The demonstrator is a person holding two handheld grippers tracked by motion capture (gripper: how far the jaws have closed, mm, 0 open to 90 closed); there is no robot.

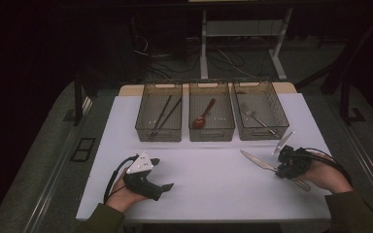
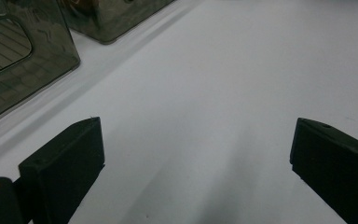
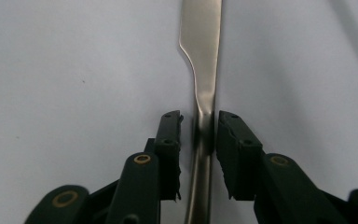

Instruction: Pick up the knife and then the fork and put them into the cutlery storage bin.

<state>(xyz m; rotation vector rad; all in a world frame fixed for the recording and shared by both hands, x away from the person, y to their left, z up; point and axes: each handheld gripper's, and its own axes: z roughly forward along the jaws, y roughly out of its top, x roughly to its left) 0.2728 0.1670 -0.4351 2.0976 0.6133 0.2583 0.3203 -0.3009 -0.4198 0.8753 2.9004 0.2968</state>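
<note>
Altogether: one knife (image 3: 200, 56), three bins (image 1: 159, 118).

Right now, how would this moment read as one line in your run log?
right gripper: jaws astride knife, small gap each side | left gripper: open, nothing between | knife: flat on table | bins: chopsticks, spoon, fork

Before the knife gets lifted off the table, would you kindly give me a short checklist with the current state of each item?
1. Knife centred between the right gripper fingers: ok.
2. Fingers pressing on the handle: not ok; a gap shows on the left side.
3. Knife lying flat on the table: ok.
4. Right bin has room beside the fork: ok.
5. Left gripper apart from the knife, jaws wide: ok.
</note>
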